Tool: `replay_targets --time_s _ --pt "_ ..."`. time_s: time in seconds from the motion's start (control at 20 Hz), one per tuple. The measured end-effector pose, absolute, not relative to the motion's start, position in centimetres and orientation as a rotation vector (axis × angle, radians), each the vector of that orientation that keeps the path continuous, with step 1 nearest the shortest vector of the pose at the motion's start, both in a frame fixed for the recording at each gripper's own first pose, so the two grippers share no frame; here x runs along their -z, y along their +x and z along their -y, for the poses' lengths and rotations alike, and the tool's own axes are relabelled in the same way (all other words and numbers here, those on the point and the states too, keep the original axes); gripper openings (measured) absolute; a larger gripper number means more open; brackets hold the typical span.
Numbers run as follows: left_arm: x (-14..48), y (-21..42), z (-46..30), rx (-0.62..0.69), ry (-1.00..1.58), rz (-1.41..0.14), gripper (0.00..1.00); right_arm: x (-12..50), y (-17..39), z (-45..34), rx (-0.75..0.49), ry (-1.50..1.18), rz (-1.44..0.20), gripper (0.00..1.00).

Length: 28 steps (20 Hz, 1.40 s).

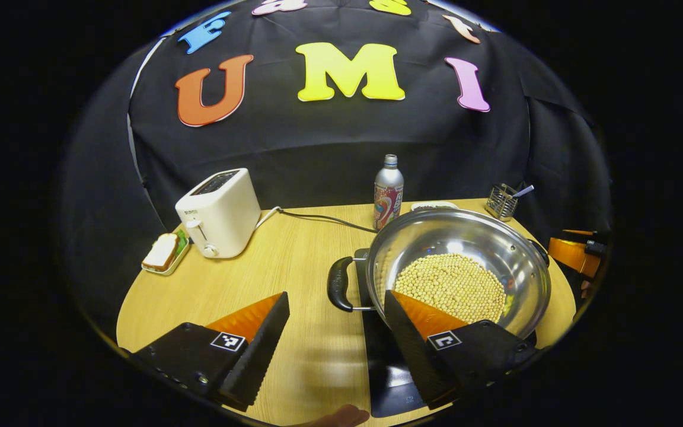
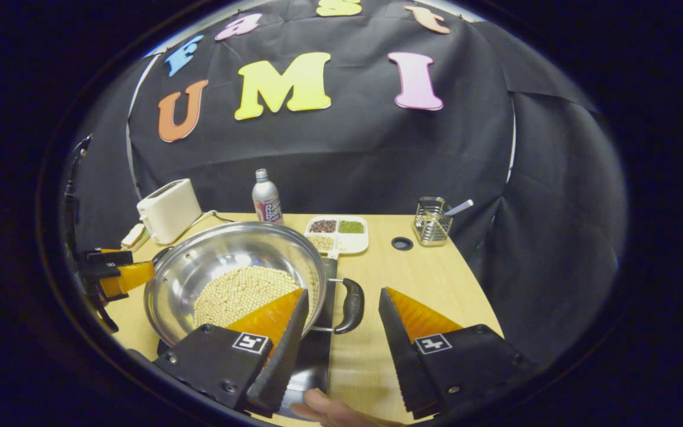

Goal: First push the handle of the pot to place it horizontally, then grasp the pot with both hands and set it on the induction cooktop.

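On the black induction cooktop [image 1: 386,362] sits the bean-filled steel pot [image 1: 457,267]; both tools [image 1: 335,350] [image 2: 341,350] spread, likely withdrawing next.

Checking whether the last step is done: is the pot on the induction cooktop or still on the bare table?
On it. The pot sits level over the black induction cooktop; the same shows in the right gripper view.

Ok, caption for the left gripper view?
Open left gripper near the handle of the pot on the cooktop.
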<state>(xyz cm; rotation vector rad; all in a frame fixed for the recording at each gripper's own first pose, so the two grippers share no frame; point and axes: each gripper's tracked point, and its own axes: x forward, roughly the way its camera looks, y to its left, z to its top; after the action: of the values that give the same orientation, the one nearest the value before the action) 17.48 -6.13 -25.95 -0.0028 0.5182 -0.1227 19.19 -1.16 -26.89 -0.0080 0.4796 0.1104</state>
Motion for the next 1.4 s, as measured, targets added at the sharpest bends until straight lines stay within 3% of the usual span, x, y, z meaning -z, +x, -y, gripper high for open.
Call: replay_targets --time_s 0.3,0.4,0.45,0.5,0.75,1.1,1.4 --pt "19.8 12.8 4.9 0.092 -0.023 -0.33 0.96 21.3 13.4 1.5 -0.104 0.007 -0.321 0.76" --pt "17.4 10.5 4.5 0.081 -0.031 -0.27 0.95 19.1 11.5 1.7 -0.1 0.013 -0.258 0.84" --pt "16.3 9.3 4.6 0.083 -0.039 -0.249 0.95 18.4 10.6 1.9 -0.091 0.005 -0.238 0.95" --pt "15.3 8.1 4.5 0.086 -0.041 -0.227 0.95 17.6 9.7 2.0 -0.085 -0.006 -0.22 0.99" --pt "9.2 2.9 3.5 0.048 -0.036 -0.095 0.95 12.1 4.9 2.1 -0.085 -0.005 -0.099 1.0" --pt "6.3 -2.5 2.6 -0.017 -0.007 -0.022 0.96 8.2 -2.3 3.3 -0.076 0.083 -0.034 1.0" --pt "5.9 -6.8 4.1 0.028 -0.008 0.02 0.96 6.3 -8.1 6.4 -0.006 0.035 0.057 1.0"
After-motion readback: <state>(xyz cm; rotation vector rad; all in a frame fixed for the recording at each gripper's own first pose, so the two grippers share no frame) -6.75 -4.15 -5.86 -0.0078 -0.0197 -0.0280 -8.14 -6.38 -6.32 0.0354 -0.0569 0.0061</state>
